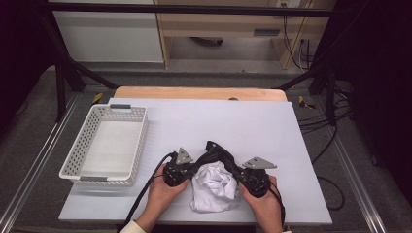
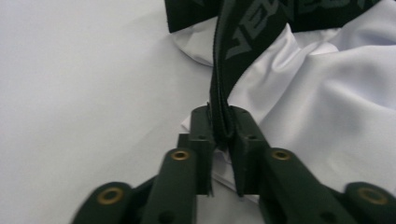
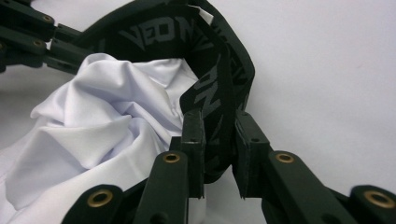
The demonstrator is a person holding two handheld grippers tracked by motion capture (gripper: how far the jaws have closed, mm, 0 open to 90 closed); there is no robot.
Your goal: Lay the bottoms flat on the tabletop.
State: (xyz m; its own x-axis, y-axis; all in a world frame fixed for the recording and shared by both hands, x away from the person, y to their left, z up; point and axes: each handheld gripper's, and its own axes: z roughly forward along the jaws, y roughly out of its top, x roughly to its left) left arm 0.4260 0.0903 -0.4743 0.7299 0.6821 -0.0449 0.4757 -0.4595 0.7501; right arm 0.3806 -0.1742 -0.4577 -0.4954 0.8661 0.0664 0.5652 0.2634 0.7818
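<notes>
A crumpled white garment (image 1: 214,187) with a black lettered waistband (image 1: 216,148) lies near the front edge of the white table, between the two hands. My left gripper (image 1: 194,167) is shut on the waistband's left end. In the left gripper view the band (image 2: 243,42) stands on edge, pinched between the jaws of my left gripper (image 2: 220,126), with white cloth (image 2: 327,102) to its right. My right gripper (image 1: 238,172) is shut on the band's right end. In the right gripper view the band (image 3: 210,79) loops from the right gripper (image 3: 219,135) over the cloth (image 3: 102,121) to the left gripper (image 3: 60,51).
A white perforated basket (image 1: 141,141) stands at the table's left side with nothing in it. The white table cover (image 1: 252,121) stretches behind and right of the garment. Cables trail from both grippers toward the front edge. Dark frame posts stand beyond the table.
</notes>
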